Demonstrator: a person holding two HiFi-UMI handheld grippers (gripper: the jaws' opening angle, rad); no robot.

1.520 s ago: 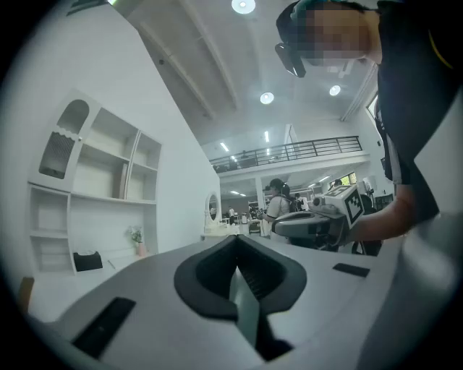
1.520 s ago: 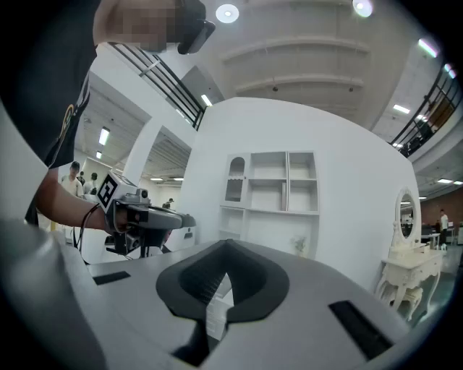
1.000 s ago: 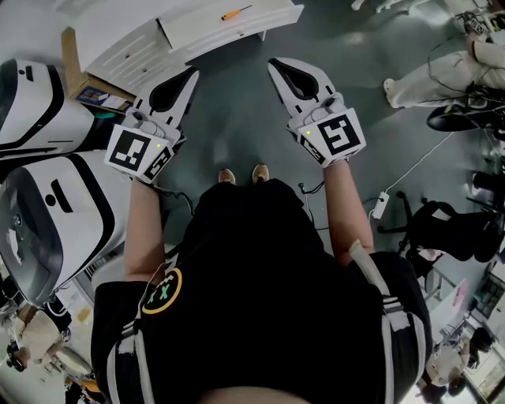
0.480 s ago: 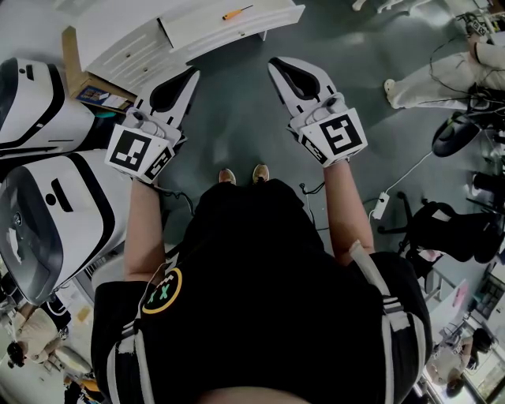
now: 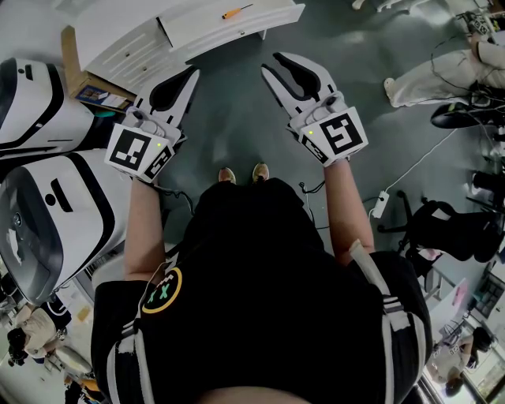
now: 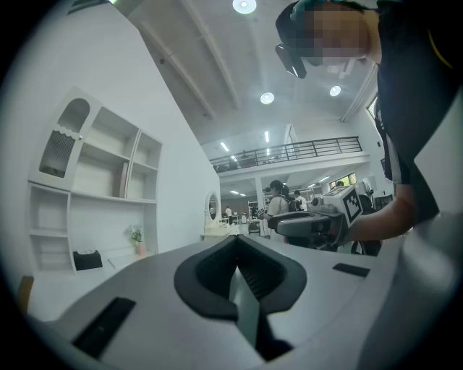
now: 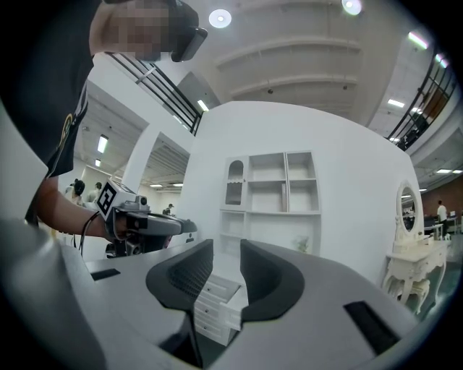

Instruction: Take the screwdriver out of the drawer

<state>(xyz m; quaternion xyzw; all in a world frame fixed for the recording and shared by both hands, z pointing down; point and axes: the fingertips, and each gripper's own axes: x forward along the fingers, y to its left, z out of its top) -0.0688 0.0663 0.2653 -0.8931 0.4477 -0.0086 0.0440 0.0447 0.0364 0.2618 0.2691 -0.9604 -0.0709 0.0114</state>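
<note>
Only the fingers of my right gripper have changed: they have just been opening and now stand a little apart with nothing between them. Both hands hold where they were.

From the left, my left gripper hovers left of centre, its fingers closed together on nothing. At the top of the head view, above and between the two grippers, the orange screwdriver lies in the pulled-out white drawer, well apart from both.

I judge this the very start, with the approach not yet made. Next I need to carry the right gripper to the drawer, widen its fingers and line them across the handle.

The screwdriver is tiny here, its handle and shaft hard to separate. Neither gripper view shows it; the right gripper view shows only the drawer's front.
</note>
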